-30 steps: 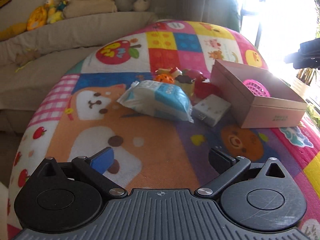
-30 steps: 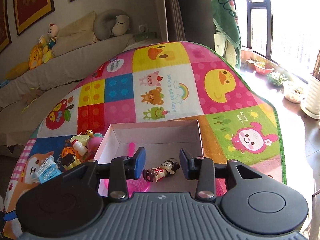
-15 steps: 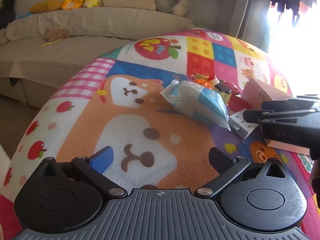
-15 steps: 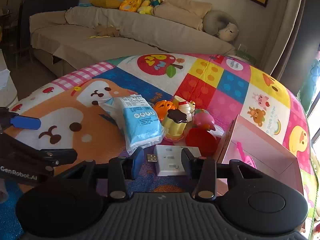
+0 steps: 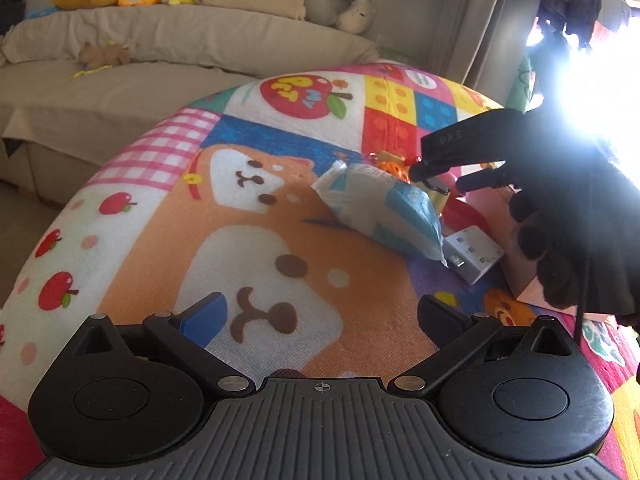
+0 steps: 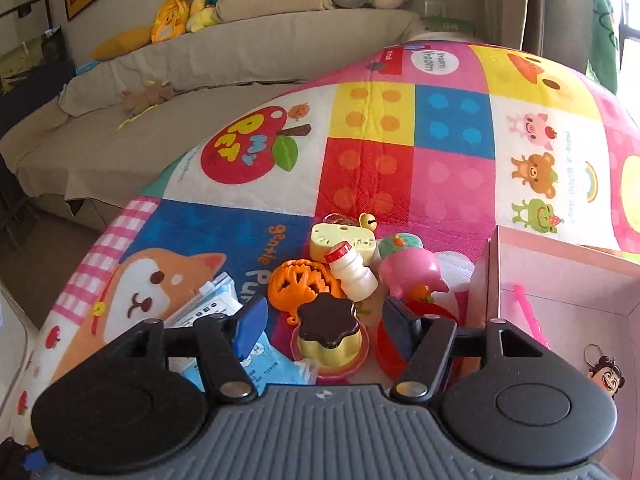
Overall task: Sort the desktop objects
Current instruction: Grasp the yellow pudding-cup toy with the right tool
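Note:
A heap of small toys lies on the colourful play mat (image 6: 400, 140). My right gripper (image 6: 326, 328) is open, its jaws on either side of a yellow pudding toy (image 6: 328, 334) with a brown top, not closed on it. Behind the pudding are an orange pumpkin (image 6: 298, 282), a small white bottle (image 6: 352, 270), a pink toy (image 6: 412, 272) and a yellow cat-shaped toy (image 6: 340, 240). A blue-white tissue pack (image 5: 380, 210) and a white charger (image 5: 474, 256) lie near. My left gripper (image 5: 320, 316) is open and empty over the mat, well short of the pack.
A pink cardboard box (image 6: 560, 280) stands right of the heap, holding a pink item (image 6: 528, 312) and a figure keychain (image 6: 606, 372). A red ring (image 6: 384, 344) lies under my right finger. A beige sofa (image 5: 160, 48) with plush toys runs behind the mat.
My right gripper left the box, where the keychain now lies, swung left over the toy heap, opened wider and came down around the pudding toy. My left gripper drifted slightly left.

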